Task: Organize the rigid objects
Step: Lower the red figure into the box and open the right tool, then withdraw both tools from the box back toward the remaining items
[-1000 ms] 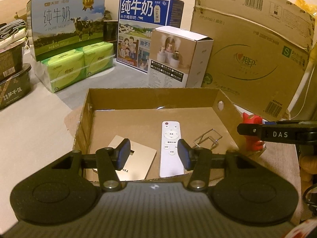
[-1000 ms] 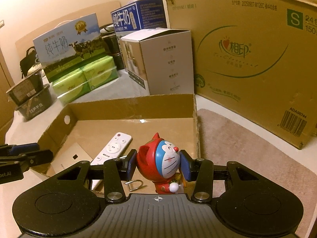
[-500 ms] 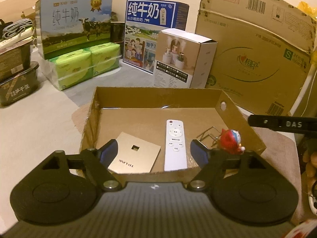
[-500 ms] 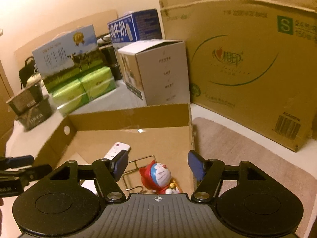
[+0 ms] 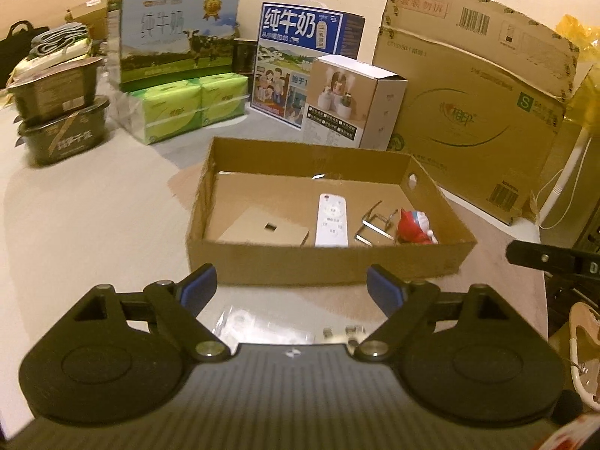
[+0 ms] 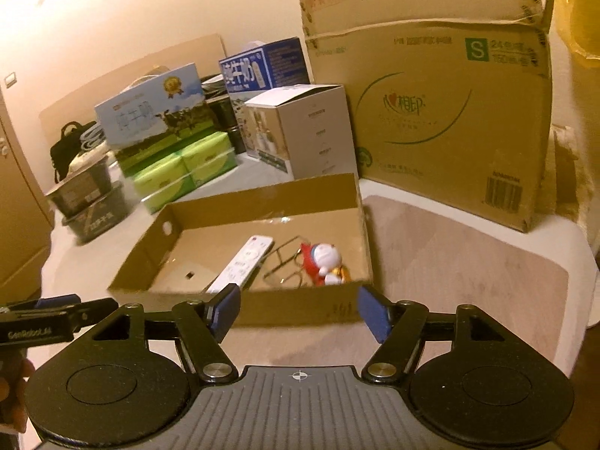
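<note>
Cardboard tray (image 5: 326,260): plain brown. Remote (image 5: 332,219): white, grey buttons, red dot at top. Figurine (image 6: 324,260): red body, blue-and-white face. Flat card (image 5: 262,228): tan, small dark square at centre. Wire clip (image 5: 375,225): silvery metal. Tissue packs (image 5: 187,107): bright green. Milk carton (image 5: 300,43): blue, white characters. Big carton (image 6: 438,112): brown, green swoosh, black barcode. Finger pads (image 6: 369,311): blue on black arms.

The shallow tray (image 5: 326,262) is matt brown cardboard with rough torn edges. In it lie a smooth white plastic remote (image 5: 332,219), a thin metal wire clip (image 5: 375,225), a glossy, probably plastic figurine (image 6: 324,262) and a matt tan card (image 5: 266,230). The far-left green tissue packs (image 5: 187,107) are wrapped in shiny film.
</note>
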Available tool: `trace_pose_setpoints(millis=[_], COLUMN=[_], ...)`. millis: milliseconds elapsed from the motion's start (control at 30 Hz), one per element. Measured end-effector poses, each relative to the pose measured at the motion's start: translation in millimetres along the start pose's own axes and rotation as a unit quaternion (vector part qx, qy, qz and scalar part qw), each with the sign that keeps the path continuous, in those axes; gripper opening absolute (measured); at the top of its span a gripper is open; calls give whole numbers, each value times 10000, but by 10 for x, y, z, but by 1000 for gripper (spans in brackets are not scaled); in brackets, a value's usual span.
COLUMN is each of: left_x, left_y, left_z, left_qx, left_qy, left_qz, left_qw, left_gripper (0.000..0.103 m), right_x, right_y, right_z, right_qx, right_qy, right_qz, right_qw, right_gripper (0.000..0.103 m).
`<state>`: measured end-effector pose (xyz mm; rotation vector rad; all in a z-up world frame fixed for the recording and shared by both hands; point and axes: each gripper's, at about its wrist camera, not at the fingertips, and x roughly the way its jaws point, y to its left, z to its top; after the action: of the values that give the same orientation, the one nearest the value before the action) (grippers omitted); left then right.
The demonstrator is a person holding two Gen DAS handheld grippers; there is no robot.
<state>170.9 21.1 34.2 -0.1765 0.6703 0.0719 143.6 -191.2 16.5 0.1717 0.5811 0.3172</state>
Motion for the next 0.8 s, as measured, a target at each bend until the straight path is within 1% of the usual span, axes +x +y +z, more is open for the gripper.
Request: trace_pose_setpoints(millis=[200, 400, 600, 800], left_x=[-271, -483, -628, -682], left_y=[24, 47, 87, 136], left_z=[-160, -309, -413, -511], left_qx=[-36, -22, -29, -35], left_qy=[1, -20, -24, 47], left_qz=[5, 38, 90, 130], left_qw=[10000, 10000, 10000, 9999], left_gripper=[86, 86, 86, 86], right_x=[-321, -516, -613, -628], right_y=[75, 132, 174, 207], right_z=[-200, -396, -544, -678], right_qx=[38, 30, 48, -96], right_qy=[-11, 46, 125, 262], right_qz=[18, 41, 102, 213], right_qw=[10000, 10000, 9999, 9994], right_gripper=[73, 75, 76, 77])
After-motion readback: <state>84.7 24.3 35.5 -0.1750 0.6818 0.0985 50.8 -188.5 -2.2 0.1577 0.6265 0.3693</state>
